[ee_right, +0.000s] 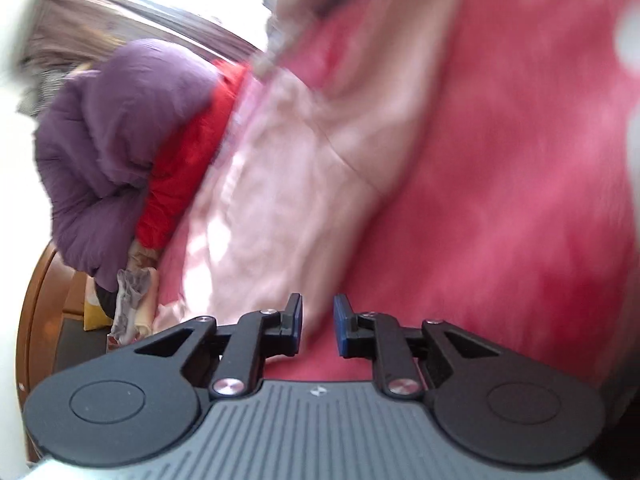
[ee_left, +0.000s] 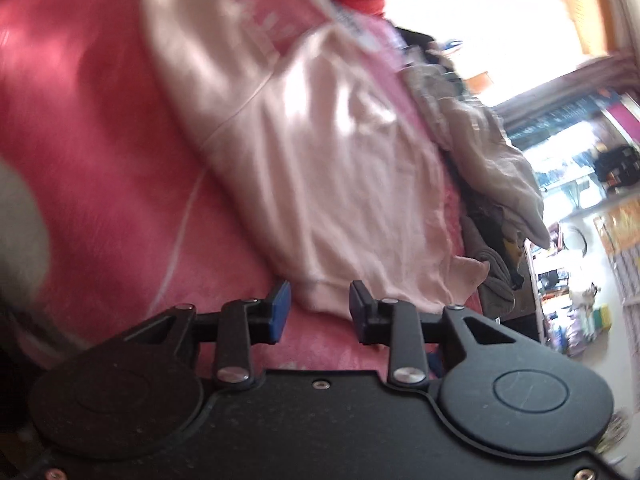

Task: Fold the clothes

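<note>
A pale pink sweatshirt [ee_left: 320,152] lies spread on a pink-red bed cover [ee_left: 100,140]. My left gripper [ee_left: 319,310] is open, its jaws on either side of the garment's ribbed cuff or hem corner, with nothing clamped. In the right wrist view the same pale pink sweatshirt [ee_right: 288,184] runs diagonally across the cover [ee_right: 500,200]. My right gripper [ee_right: 318,326] is open just above the cover at the garment's near edge, holding nothing.
A heap of grey and dark clothes [ee_left: 488,168] lies past the sweatshirt by the bed edge, with shelves [ee_left: 568,280] beyond. A purple padded jacket [ee_right: 116,140] and a red garment [ee_right: 184,160] are piled at the left, above a wooden bed frame [ee_right: 36,320].
</note>
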`<state>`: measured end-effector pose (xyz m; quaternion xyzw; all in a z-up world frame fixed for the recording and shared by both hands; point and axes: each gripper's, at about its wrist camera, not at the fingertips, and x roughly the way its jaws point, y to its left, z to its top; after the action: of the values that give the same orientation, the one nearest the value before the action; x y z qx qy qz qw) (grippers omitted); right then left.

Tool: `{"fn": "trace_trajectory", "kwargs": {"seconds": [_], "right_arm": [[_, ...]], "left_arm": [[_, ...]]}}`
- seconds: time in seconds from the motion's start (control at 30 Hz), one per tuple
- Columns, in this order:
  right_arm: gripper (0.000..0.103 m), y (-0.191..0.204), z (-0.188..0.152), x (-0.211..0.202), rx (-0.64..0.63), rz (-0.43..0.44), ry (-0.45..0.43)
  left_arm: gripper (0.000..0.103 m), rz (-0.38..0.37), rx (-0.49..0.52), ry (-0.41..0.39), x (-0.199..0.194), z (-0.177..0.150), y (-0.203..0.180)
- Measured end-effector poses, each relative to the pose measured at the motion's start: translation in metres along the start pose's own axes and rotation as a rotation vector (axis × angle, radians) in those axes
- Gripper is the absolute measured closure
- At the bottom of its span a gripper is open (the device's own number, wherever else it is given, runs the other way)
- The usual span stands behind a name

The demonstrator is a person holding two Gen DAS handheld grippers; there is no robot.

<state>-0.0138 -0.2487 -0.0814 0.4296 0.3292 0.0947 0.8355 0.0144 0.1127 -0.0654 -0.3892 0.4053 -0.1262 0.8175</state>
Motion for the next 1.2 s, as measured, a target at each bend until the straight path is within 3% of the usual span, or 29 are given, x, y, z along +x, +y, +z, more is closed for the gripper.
{"fn": "trace_trajectory", "kwargs": {"seconds": [0.07, 0.13, 0.2, 0.23, 0.27, 0.3, 0.37, 0.4, 0.53, 0.77, 0.9, 1.0, 1.2], "right_arm": [[0.083, 0.021, 0.002, 0.001, -0.133, 0.068, -0.048], [0.079, 0.04, 0.002, 0.016, -0.276, 0.077, -0.046], [0.07, 0.048, -0.001, 0.037, -0.379, 0.052, -0.03], [0.065, 0.045, -0.003, 0.051, -0.398, -0.012, -0.002], [0.067, 0.037, -0.005, 0.067, -0.387, -0.102, 0.059], [0.072, 0.028, -0.007, 0.079, -0.354, -0.156, 0.106], [0.075, 0.02, -0.002, 0.072, -0.293, -0.118, 0.099], [0.074, 0.023, 0.006, 0.065, -0.273, -0.106, 0.108], [0.065, 0.018, 0.045, 0.014, -0.204, -0.054, -0.009], [0.061, -0.066, 0.136, -0.003, 0.004, -0.234, -0.161], [0.055, -0.114, 0.175, 0.009, 0.094, -0.222, -0.246], [0.048, -0.132, 0.199, 0.024, 0.158, -0.166, -0.29], [0.042, -0.136, 0.234, 0.052, 0.091, -0.167, -0.311]], "left_arm": [[0.073, -0.055, 0.08, -0.037, 0.005, 0.002, -0.016], [0.073, -0.046, 0.18, -0.075, 0.014, 0.002, -0.028], [0.072, 0.015, 0.235, -0.055, 0.033, 0.001, -0.03], [0.069, 0.061, 0.233, -0.004, 0.048, 0.0, -0.025], [0.067, 0.117, 0.232, 0.055, 0.063, -0.002, -0.017], [0.071, 0.136, 0.239, 0.066, 0.069, -0.005, -0.012], [0.071, 0.121, 0.232, 0.05, 0.064, -0.005, -0.014], [0.063, 0.092, 0.229, 0.042, 0.059, -0.004, -0.018], [0.06, 0.047, 0.324, 0.029, 0.054, -0.012, -0.038], [0.06, 0.056, 0.889, 0.019, 0.086, -0.066, -0.128], [0.06, 0.084, 1.12, -0.008, 0.113, -0.096, -0.153], [0.06, 0.085, 1.165, -0.015, 0.131, -0.101, -0.159], [0.06, 0.057, 1.157, -0.017, 0.14, -0.1, -0.152]]}}
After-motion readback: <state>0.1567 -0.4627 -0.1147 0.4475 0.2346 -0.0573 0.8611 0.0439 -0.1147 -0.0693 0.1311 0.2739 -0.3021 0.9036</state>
